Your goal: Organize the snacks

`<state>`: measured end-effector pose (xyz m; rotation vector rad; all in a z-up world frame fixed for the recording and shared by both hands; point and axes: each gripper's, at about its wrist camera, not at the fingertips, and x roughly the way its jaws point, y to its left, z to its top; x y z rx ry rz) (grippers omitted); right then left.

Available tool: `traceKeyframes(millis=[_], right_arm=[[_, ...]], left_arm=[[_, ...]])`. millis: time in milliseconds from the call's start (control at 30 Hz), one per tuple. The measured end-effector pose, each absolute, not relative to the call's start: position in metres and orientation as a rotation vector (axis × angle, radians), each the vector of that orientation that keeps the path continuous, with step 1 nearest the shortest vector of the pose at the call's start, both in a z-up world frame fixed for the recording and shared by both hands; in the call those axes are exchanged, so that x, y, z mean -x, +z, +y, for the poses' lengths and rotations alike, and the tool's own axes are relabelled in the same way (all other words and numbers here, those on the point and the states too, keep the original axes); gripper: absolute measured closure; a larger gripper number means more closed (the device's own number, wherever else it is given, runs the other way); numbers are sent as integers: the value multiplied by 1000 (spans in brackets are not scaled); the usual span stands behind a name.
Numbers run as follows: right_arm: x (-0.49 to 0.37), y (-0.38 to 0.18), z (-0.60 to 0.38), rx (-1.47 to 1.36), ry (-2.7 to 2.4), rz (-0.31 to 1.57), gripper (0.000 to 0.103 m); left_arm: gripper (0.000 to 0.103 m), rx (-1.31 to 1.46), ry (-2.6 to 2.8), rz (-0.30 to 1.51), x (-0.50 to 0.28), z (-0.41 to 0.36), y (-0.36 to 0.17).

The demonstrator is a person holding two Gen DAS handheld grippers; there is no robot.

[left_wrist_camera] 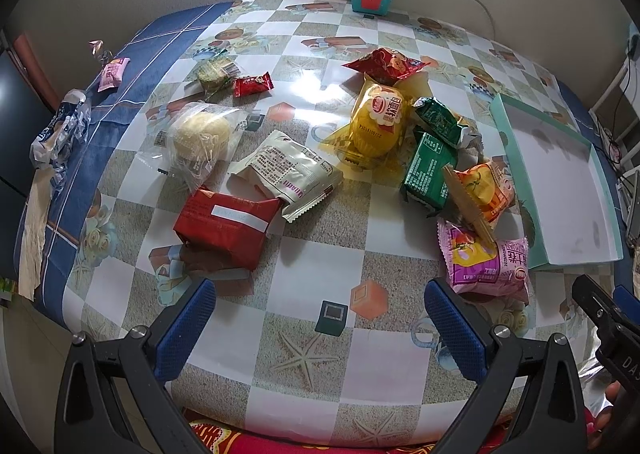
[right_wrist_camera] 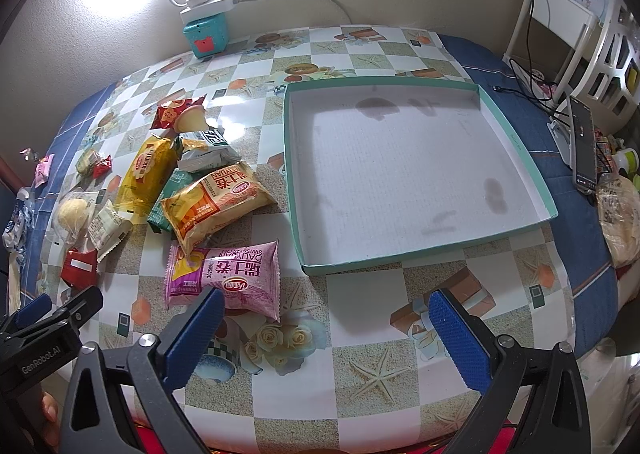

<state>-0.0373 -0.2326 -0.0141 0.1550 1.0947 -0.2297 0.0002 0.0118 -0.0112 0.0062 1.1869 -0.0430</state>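
Both grippers hover low over the near edge of the table [right_wrist_camera: 360,338], jaws spread wide and empty. The left gripper [left_wrist_camera: 320,330] has only bare tablecloth between its fingers; the red packet [left_wrist_camera: 224,228] lies just beyond its left finger. The right gripper [right_wrist_camera: 326,338] has its left fingertip overlapping the near edge of the pink Swiss-roll packet [right_wrist_camera: 224,278] in view, contact unclear. Farther on, the orange Swiss-roll packet [right_wrist_camera: 216,200], yellow bread packet [left_wrist_camera: 378,120] and green packets [left_wrist_camera: 430,170] form a heap left of the empty teal-rimmed tray [right_wrist_camera: 516,142].
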Motion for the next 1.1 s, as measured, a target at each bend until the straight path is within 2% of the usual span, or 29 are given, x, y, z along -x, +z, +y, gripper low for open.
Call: traceKeyframes(millis=[667,1100], right_arm=[[34,-19,-231,-157,-233,1112,0],[9,-52,-208,-261,-141,1235,0]], left_arm=[[0,25,-52,1201,-2,16,-13],[0,214,2,1219,-24,76,-20]])
